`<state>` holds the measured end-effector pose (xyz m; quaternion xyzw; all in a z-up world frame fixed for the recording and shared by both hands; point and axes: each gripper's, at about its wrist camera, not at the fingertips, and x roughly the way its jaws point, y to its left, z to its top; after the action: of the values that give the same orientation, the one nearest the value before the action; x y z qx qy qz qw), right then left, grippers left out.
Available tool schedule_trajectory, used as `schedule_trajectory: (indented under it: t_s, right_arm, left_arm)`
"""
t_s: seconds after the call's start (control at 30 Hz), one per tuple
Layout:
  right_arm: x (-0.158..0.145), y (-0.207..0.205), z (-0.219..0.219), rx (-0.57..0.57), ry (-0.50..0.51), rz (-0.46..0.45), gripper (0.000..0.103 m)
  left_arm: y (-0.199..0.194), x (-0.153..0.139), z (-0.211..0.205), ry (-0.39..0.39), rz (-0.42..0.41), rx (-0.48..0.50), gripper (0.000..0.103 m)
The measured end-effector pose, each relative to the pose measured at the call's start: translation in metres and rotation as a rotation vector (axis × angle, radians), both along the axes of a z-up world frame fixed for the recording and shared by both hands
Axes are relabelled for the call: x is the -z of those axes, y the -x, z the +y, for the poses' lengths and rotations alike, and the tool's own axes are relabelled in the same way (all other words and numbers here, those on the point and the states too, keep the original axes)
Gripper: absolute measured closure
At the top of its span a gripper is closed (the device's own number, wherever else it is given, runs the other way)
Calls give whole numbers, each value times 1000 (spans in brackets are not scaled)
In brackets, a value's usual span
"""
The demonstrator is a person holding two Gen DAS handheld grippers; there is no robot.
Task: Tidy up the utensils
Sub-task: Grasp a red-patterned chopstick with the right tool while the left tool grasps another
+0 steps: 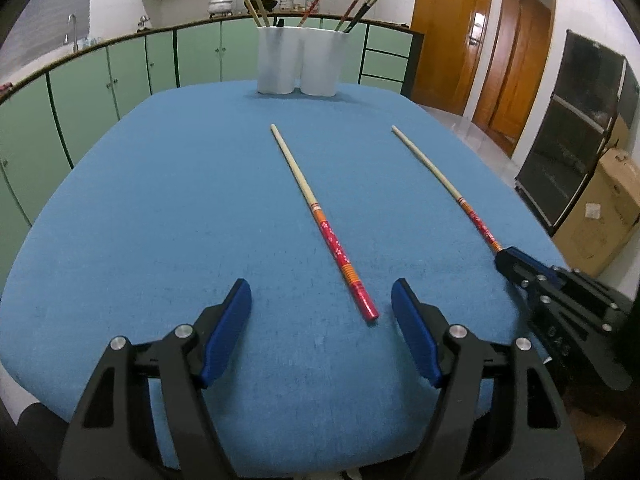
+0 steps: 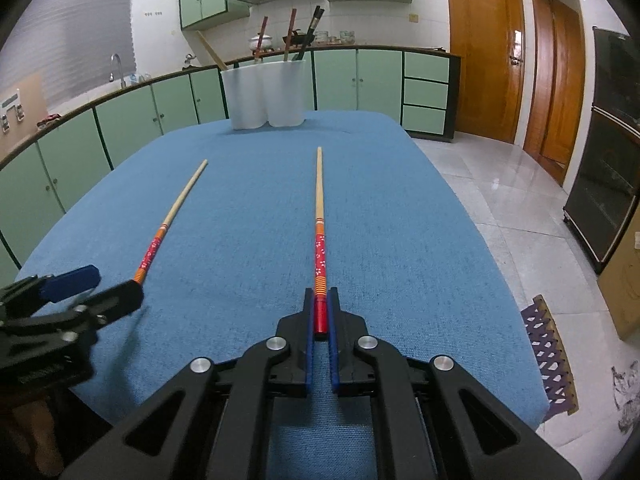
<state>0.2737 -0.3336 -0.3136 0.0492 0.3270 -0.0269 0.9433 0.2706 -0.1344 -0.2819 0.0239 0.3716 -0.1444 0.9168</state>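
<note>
Two red-handled chopsticks lie on the blue table [image 1: 160, 200]. My left gripper [image 1: 321, 296] is open, low over the table, with the left chopstick [image 1: 320, 220] lying just ahead between its fingers; this chopstick also shows in the right wrist view [image 2: 172, 212]. My right gripper [image 2: 320, 300] is shut on the red end of the right chopstick [image 2: 319, 216], which points toward the holder. From the left wrist view the right gripper [image 1: 508, 258] grips that chopstick [image 1: 436, 176]. A white two-compartment holder [image 1: 300, 60] stands at the far edge with several chopsticks in it; it shows in the right wrist view too [image 2: 266, 94].
Green cabinets [image 1: 120, 80] run behind and left of the table. Wooden doors [image 2: 484, 52] and a dark cabinet [image 1: 576, 128] stand to the right. A cardboard box [image 1: 600, 212] sits on the tiled floor, and a purple mat [image 2: 548, 352] lies near the table's right corner.
</note>
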Motion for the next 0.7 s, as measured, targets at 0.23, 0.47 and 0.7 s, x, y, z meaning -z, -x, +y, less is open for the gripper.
schedule_trajectory:
  t_s: [0.23, 0.47, 0.7]
  right_arm:
    - [1, -1, 0, -3, 0, -2, 97]
    - [0, -3, 18, -75, 42, -11, 97]
    - [-1, 5, 50, -193, 53, -19, 96]
  left_arm:
    - [0, 1, 0, -13, -42, -20, 85]
    - [4, 0, 20, 9, -50, -85, 98]
    - [21, -4, 51, 8, -27, -169, 95]
